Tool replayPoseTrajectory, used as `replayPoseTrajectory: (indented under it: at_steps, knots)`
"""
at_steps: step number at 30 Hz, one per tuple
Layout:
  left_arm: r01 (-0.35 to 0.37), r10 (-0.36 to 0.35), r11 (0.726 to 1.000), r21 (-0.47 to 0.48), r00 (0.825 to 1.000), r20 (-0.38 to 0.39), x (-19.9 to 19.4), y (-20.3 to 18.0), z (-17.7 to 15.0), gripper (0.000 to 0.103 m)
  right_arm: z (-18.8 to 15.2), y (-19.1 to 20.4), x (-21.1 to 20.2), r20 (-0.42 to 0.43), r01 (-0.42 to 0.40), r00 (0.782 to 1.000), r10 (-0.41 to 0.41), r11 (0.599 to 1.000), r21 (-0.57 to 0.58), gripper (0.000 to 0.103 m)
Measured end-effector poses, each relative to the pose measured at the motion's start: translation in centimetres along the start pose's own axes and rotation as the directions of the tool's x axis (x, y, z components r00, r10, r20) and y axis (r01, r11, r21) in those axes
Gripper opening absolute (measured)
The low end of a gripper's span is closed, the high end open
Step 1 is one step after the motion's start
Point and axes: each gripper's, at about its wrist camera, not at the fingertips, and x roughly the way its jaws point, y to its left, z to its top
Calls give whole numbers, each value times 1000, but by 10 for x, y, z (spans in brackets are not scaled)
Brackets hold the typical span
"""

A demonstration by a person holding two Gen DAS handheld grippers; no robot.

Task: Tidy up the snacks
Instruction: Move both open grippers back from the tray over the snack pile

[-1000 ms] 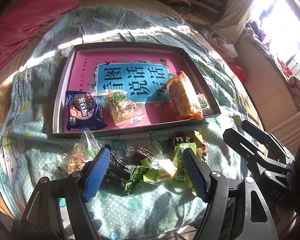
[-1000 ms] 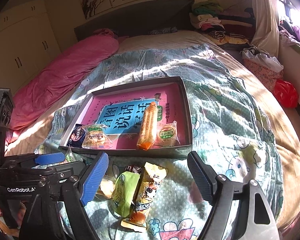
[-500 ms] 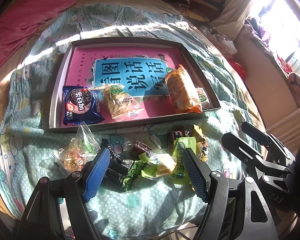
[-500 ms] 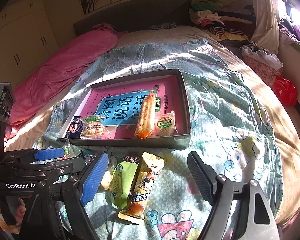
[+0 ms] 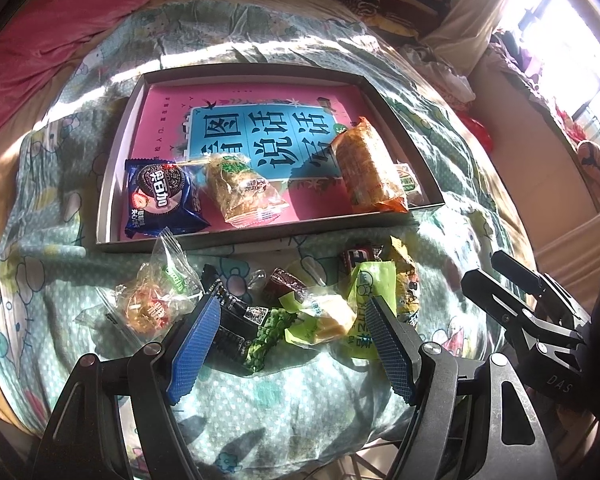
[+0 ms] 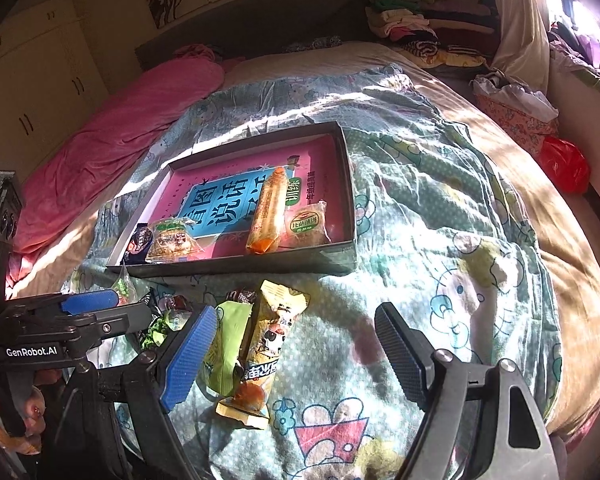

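Left wrist view: you had four snacks lined along the near edge of the tray (image 5: 108, 184), the Oreo pack (image 5: 160, 196) at its near left corner. A pile (image 5: 284, 308) lay on the quilt (image 5: 40, 248) just past that edge, so maybe half done. Your left gripper (image 5: 290, 344) hovered over it, tongs spread, empty.

Right wrist view: your right gripper (image 6: 296, 356) pointed down, spread, nothing pinched, over the yellow pack (image 6: 272, 344).
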Motion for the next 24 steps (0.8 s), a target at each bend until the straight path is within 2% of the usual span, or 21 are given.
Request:
replayPoseTrajectory:
  at_steps: [14,19,24]
  knots:
    - [12,-11,1000,18,996,-89,22,-3,-12,76,-21,7,29,-147,7,989,-13,999,-41,81]
    - [15,-13,1000,12,995,-98,26,-2,-14,76,-25,9,37,-167,0,986,-10,998,-56,81]
    - [29,-29,1000,1,995,-95,27,-1,-12,77,-27,10,47,-189,2,982,-16,997,-71,71]
